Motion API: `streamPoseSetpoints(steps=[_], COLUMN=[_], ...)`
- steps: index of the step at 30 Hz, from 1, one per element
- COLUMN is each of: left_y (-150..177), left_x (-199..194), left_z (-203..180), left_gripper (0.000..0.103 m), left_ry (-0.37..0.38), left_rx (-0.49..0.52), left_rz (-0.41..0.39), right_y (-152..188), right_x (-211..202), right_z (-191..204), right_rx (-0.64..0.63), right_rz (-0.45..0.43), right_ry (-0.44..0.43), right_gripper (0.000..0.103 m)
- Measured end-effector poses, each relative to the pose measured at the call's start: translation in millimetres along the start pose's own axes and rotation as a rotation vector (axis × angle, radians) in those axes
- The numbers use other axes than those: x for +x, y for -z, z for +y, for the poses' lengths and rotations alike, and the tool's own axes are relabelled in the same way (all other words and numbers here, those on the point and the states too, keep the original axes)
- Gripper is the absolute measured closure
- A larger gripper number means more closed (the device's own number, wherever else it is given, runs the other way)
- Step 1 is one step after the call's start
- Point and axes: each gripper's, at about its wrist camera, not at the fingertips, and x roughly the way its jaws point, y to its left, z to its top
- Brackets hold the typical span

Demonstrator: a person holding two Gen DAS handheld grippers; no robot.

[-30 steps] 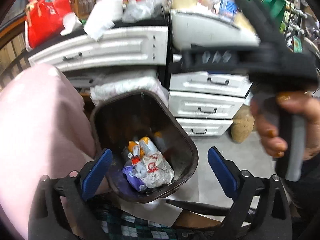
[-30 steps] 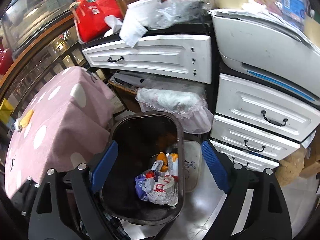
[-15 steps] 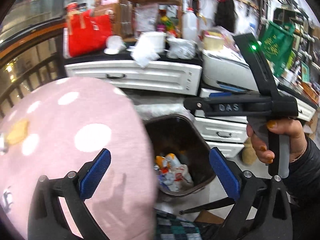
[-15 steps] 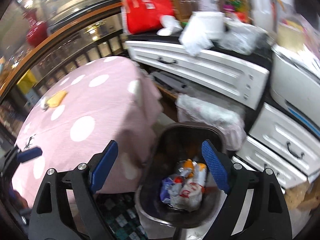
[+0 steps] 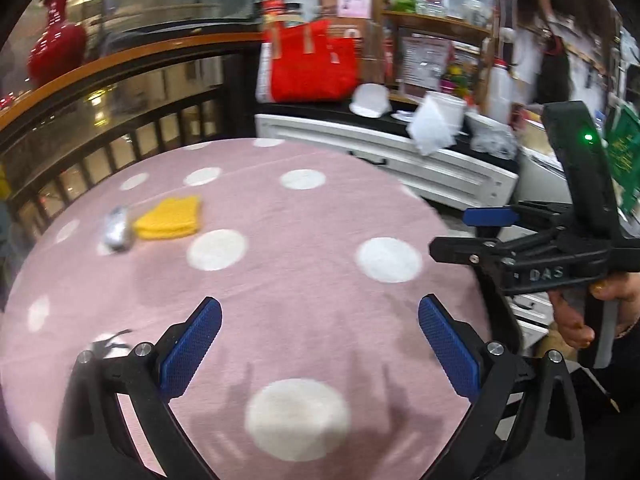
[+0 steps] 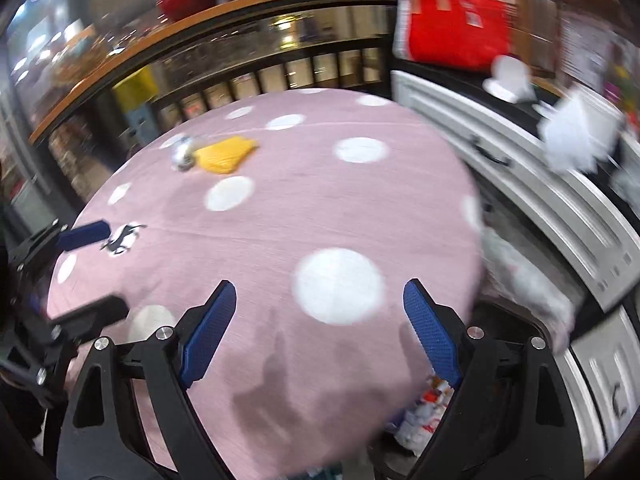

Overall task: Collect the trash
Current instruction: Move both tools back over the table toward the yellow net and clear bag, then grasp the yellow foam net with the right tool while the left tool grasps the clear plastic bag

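**Hovering grippers above the dotted table**

Lying far left on the pink table (image 5: 304, 264): a silver wrapper (image 5: 116, 229) touching a yellow cloth (image 5: 170, 218). Left gripper (image 5: 320, 346) and right gripper (image 6: 320, 330) both gape, empty; trash bin (image 6: 516, 332) at right.

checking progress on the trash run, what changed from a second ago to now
Both views swung up and away from the bin toward the pink table. The bin, central a second ago, now shows only at the lower right of the right wrist view. The yellow cloth and silver piece came into sight. Nothing was grasped or released. The left gripper and right gripper stayed open and empty, and the trash is still in the bin.
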Motion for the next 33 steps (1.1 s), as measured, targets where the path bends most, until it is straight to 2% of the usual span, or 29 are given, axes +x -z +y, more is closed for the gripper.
streamPoseSetpoints(steps=[8,13,20,22,24,29,31,32,33], left_y=[8.1,8.3,4.0,1.4,-0.4,-2.8,-4.4,-5.4,-6.9], left_x=[1.2,1.2,2.9,5.8,11.8,28.6,36.1,40.7,45.8], left_z=[91.0,145.7,216.3,233.7,246.8,254.0,252.6,252.2,250.3], left_gripper=[0.006,0.006,0.006,0.006,0.006,0.006,0.006,0.006,0.006], left_ry=[-0.138,-0.224,-0.299,-0.301,-0.284,-0.248,-0.238,-0.232,-0.228], left_rx=[-0.16,-0.23,-0.332,-0.364,-0.394,-0.389,-0.375,-0.367,-0.355], left_rz=[0.019,0.013,0.001,0.0,0.011,0.039,0.047,0.051,0.057], right_y=[-37.8,-68.4,-115.1,-125.3,-132.9,-143.0,-143.9,-144.6,-145.0], right_x=[49.7,85.6,147.5,166.8,188.4,222.0,230.2,230.1,230.1], right_z=[69.1,107.7,141.9,146.8,149.7,138.6,135.3,135.1,135.7], right_rx=[-0.148,-0.269,-0.369,-0.385,-0.421,-0.422,-0.433,-0.43,-0.438], right_rz=[0.031,0.047,0.061,0.074,0.086,0.127,0.14,0.135,0.135], right_ry=[-0.102,-0.127,-0.103,-0.103,-0.054,0.001,0.008,0.001,0.005], right_gripper=[0.018,0.018,0.018,0.018,0.018,0.028,0.042,0.046,0.056])
